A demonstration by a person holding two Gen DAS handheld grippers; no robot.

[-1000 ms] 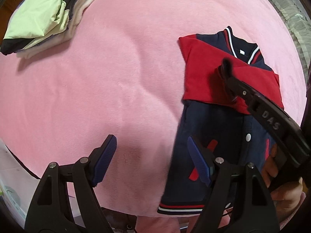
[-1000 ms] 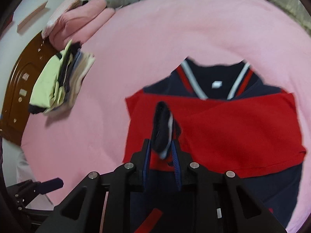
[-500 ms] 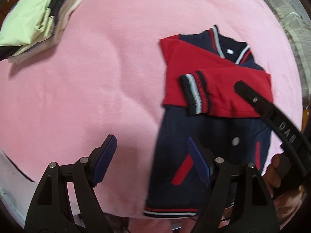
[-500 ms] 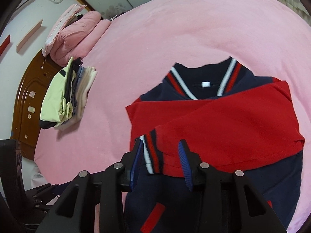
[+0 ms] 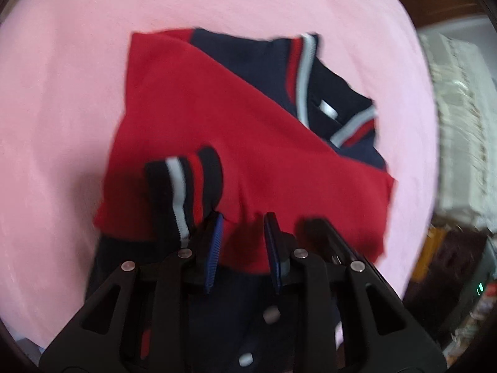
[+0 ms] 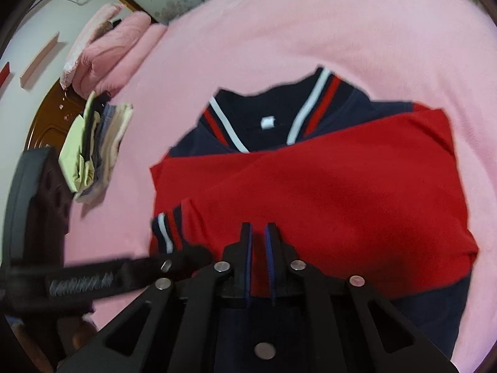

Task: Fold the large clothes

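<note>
Your navy and red jacket lies flat on the pink bed cover, collar away from you, with both red sleeves folded across the chest. The striped cuff of one sleeve rests on the red cloth near the jacket's left edge.

Your left hand-held gripper points down at the lower edge of the folded red sleeves. Its jaws have just been closing; they now stand a little apart, with the red sleeve edge between the blue pads, and I cannot tell if the pads already press it.

Your right hand-held gripper is just beside it, over the same red edge. Its jaws have just been closing too, and they are almost together, with only a thin gap and red cloth visible behind it.

A stack of folded clothes lies well apart, near the pink pillows.
</note>
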